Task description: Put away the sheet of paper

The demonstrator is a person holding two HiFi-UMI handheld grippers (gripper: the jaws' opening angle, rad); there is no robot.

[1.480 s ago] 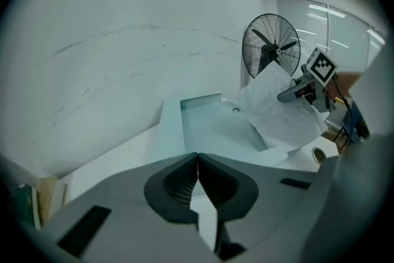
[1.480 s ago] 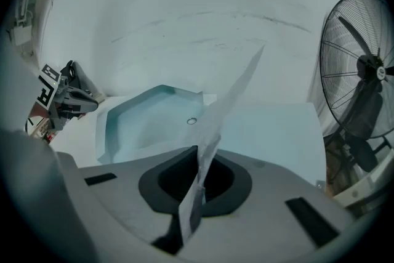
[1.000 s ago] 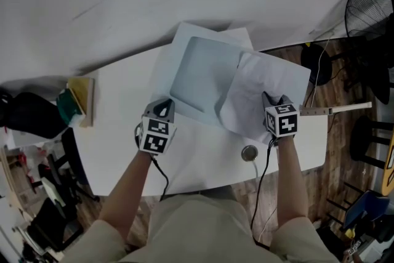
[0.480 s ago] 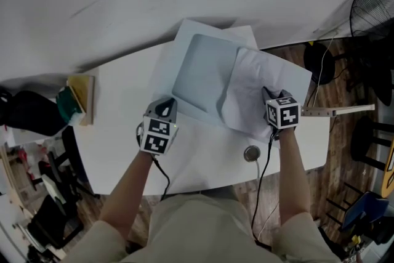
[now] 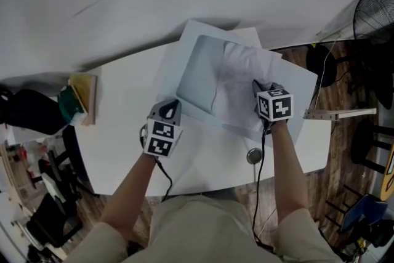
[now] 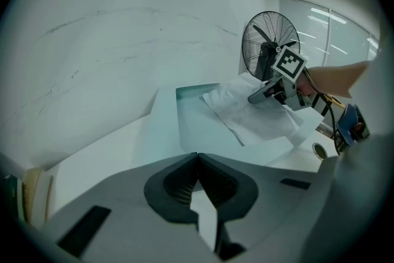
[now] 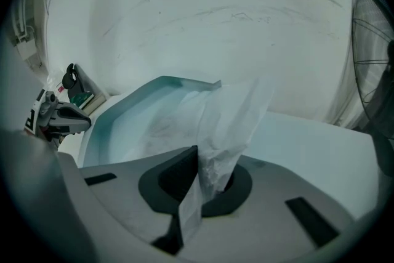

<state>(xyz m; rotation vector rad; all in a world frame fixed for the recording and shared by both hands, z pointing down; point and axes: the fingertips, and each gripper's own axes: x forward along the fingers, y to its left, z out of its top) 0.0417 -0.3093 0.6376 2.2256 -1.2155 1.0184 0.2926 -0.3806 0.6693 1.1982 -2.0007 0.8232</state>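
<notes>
Right gripper (image 5: 258,87), jaws clamped on the near edge of the crumpled sheet of paper (image 5: 237,78), which drapes over the right half of the open folder (image 5: 198,71) at the white table's (image 5: 117,126) far edge. Left gripper (image 5: 170,109), jaws pinching the folder's near edge.

Thin wht paper sheet (image 5: 237,86), crumpled, lying partly over pale folder (image 5: 196,74).

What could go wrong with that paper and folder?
The right claw pinches the sheet of paper at one crumpled spot, so it could tear or crease.
The limp sheet may buckle on the folder rather than slide in.
The left claw grips only the folder's edge, so the folder could shift.
</notes>
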